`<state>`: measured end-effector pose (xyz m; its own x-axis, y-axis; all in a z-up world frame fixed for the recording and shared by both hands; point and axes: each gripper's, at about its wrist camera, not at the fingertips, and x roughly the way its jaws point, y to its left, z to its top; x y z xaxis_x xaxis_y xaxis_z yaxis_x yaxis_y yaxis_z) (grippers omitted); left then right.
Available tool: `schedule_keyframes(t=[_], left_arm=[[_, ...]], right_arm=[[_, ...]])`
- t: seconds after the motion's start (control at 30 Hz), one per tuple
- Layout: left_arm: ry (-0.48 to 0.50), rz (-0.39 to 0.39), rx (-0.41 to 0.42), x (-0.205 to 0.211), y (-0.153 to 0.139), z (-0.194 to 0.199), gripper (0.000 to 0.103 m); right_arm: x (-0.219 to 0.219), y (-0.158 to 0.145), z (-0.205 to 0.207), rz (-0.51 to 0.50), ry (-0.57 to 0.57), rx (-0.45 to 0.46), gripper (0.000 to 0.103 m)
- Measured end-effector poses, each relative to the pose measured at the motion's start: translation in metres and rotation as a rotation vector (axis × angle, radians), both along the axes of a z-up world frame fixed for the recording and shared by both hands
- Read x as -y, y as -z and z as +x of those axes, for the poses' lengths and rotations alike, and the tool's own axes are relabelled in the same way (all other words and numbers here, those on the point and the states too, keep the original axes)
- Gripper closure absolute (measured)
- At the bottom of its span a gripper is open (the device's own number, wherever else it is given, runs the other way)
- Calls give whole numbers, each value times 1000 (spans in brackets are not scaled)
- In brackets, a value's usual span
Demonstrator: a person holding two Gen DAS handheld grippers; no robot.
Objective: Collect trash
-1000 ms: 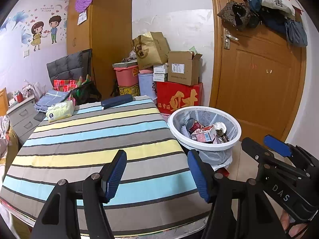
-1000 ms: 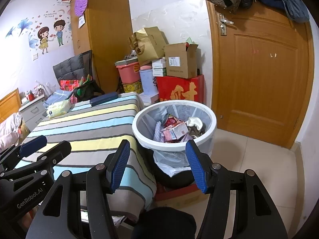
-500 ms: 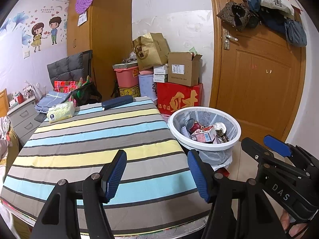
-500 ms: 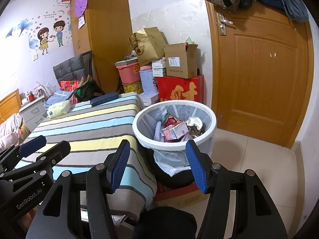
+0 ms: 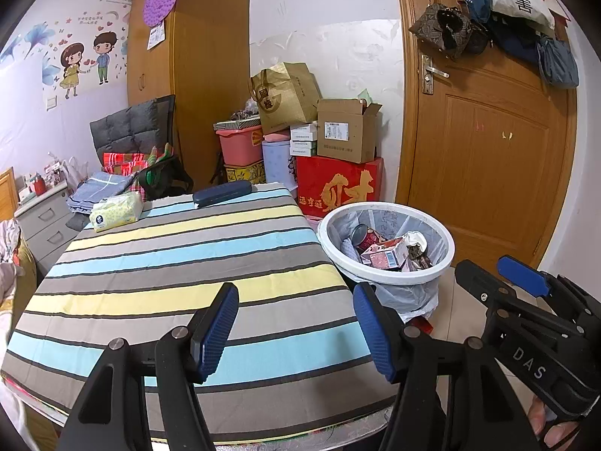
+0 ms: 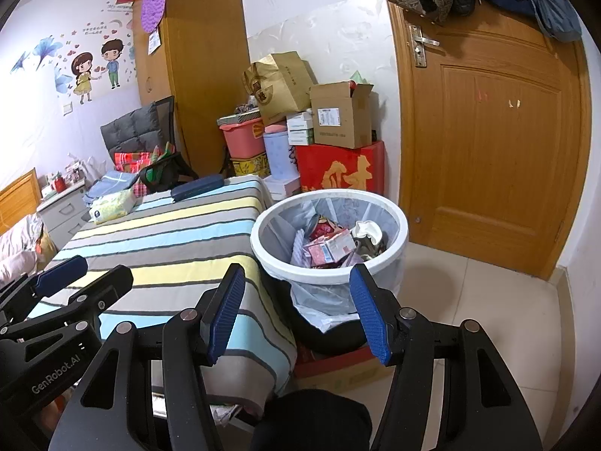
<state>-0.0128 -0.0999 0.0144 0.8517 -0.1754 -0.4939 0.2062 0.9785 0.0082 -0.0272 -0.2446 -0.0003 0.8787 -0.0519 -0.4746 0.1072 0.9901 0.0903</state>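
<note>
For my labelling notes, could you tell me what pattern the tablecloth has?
The tablecloth has horizontal stripes of grey, light blue and yellow, separated by thin dark lines; clearest in the left wrist view.

Ahead of my left fingers I saw a striped tablecloth [image 5: 180,263] carrying a tissue pack [image 5: 116,211] and dark case [image 5: 221,192].

Barely any change: left view's trash bin [image 5: 387,274] a hair higher beyond the right finger; both grippers' spread unchanged.
</note>
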Motion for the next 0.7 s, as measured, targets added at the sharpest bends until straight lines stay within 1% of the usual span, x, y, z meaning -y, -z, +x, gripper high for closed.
schedule_keyframes(t=[0.7], left_arm=[[-2,1,2,-1,0,-1,40]], right_arm=[[-1,-1,0,1,-2,3,43]])
